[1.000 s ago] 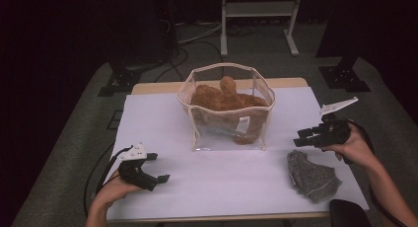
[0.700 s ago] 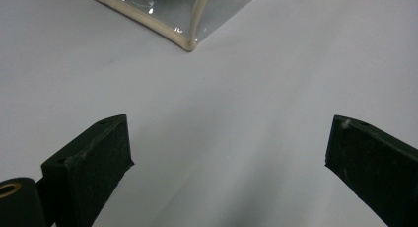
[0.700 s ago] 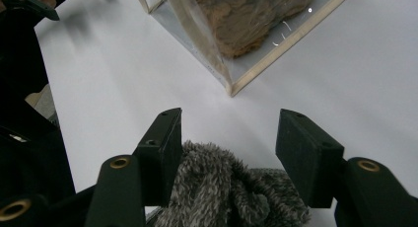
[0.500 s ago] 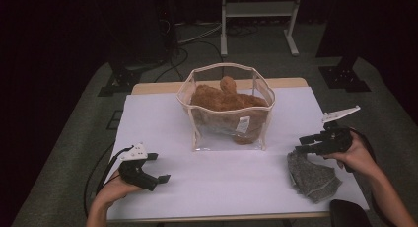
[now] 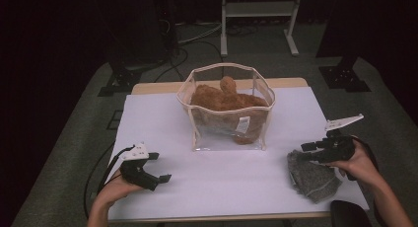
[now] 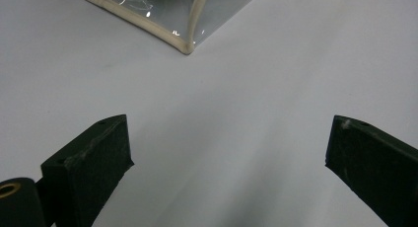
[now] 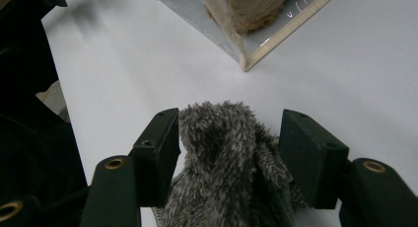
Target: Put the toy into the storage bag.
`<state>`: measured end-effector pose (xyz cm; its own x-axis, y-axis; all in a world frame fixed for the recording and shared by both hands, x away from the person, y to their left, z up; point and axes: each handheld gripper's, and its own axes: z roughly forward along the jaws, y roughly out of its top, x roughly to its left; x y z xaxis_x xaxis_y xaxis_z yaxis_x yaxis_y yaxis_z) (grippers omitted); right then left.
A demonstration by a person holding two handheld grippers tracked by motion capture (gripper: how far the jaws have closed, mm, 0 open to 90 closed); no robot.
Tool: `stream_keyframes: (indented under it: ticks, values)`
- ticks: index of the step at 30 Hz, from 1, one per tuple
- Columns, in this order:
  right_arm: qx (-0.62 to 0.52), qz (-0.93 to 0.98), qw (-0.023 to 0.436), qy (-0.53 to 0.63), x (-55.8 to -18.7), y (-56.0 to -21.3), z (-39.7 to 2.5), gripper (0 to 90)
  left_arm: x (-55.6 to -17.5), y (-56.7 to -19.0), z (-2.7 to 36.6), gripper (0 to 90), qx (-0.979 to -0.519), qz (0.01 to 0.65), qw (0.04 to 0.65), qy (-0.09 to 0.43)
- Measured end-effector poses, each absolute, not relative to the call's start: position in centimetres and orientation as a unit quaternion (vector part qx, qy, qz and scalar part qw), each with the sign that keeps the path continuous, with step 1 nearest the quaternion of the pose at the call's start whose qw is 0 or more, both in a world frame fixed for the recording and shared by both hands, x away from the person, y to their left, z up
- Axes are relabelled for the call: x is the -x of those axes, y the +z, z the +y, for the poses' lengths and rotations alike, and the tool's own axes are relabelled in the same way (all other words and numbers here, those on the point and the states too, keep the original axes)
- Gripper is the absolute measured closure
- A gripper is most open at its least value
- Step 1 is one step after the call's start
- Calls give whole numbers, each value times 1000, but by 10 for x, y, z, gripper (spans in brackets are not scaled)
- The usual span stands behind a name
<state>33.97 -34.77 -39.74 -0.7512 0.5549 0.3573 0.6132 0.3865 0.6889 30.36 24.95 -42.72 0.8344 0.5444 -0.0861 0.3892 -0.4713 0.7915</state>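
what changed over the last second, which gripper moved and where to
The right gripper came down and toward the person onto the grey fuzzy cloth; its open jaws now straddle the cloth, not yet closed. The left gripper, the clear bag and the brown plush toy stayed put.

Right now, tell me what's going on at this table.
A person holds a gripper in each hand. The right gripper is at the grey plush near the table's right edge, jaws open on either side of its top, not yet closed. The left gripper rests open on the table, holding nothing. A clear bag in the middle already holds a brown plush.
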Motion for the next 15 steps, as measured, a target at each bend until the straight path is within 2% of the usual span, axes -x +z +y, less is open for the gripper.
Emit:
stream_keyframes:
  ticks: [15]
  values:
    - [347,-827,35,-441,-328,-405,-347,367,-305,-426,250,25,-849,275,441,93]
